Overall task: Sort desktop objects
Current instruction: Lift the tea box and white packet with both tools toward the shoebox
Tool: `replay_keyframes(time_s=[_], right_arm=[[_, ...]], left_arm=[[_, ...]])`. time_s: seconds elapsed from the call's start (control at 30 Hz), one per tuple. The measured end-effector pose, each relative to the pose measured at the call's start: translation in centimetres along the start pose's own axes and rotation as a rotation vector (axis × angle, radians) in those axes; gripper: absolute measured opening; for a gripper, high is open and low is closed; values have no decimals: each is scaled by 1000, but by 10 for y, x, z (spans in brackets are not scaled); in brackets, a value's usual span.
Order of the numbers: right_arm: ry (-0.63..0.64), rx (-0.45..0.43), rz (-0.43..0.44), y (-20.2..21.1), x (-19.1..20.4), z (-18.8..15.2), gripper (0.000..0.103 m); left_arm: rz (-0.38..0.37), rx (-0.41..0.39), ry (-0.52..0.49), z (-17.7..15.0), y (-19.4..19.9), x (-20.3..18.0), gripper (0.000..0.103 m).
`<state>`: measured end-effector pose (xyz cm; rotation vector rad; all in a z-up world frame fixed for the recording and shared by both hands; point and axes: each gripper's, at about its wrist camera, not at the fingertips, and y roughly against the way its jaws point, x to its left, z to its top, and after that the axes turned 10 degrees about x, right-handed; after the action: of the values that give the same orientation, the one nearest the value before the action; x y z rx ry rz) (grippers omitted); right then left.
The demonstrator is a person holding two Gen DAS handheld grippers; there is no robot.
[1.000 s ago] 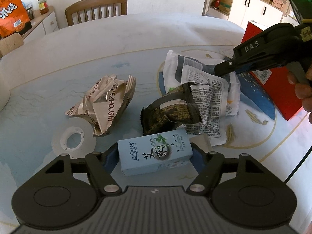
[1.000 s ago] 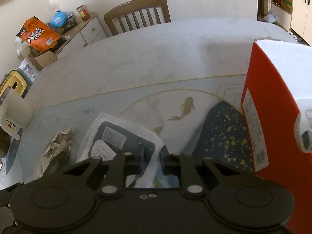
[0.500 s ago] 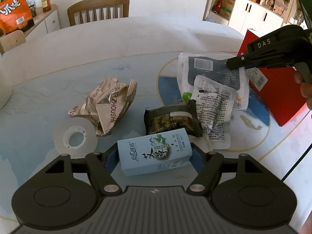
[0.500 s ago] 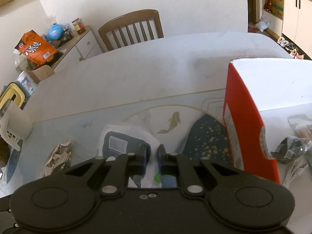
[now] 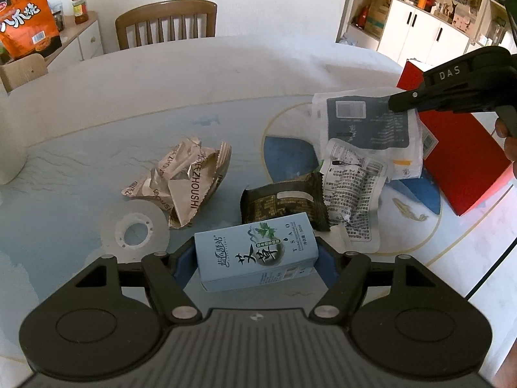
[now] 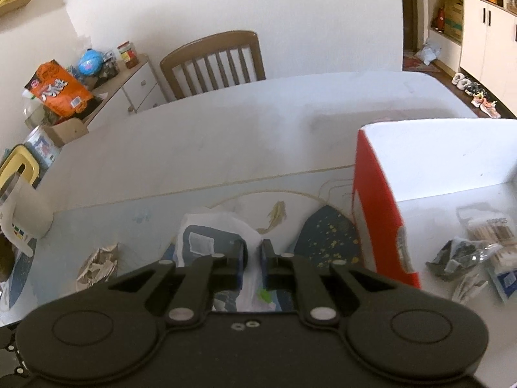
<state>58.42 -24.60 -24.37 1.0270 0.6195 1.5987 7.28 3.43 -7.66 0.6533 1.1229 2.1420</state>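
Note:
My left gripper [image 5: 255, 258] is shut on a light blue carton [image 5: 257, 255] and holds it above the table. Beyond it lie a dark brown snack packet [image 5: 284, 202], a crumpled silver wrapper [image 5: 187, 177], a printed white sachet [image 5: 355, 190] and a white and dark grey pouch [image 5: 368, 123]. My right gripper [image 6: 252, 265] is shut on the top edge of that pouch [image 6: 210, 242], lifted beside the red box [image 6: 381, 223]. The right gripper also shows in the left wrist view [image 5: 452, 87].
The red box [image 5: 465, 161] stands at the right, open, with several packets inside [image 6: 475, 252]. A white plastic ring [image 5: 134, 234] lies at the left front. A wooden chair [image 5: 166, 21] stands behind the table. A white mug [image 6: 22, 213] is at the far left.
My right gripper has risen with the pouch and moved toward the red box, so the box's inside now shows. My left gripper has kept hold of the carton and lifted slightly.

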Motion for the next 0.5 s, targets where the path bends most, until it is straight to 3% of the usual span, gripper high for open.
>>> replay_keyframes(time_s=[0.5], right_arm=[[-56, -69, 26, 40, -20, -1, 8]], left_arm=[[-7, -30, 13, 8, 22, -7, 73]])
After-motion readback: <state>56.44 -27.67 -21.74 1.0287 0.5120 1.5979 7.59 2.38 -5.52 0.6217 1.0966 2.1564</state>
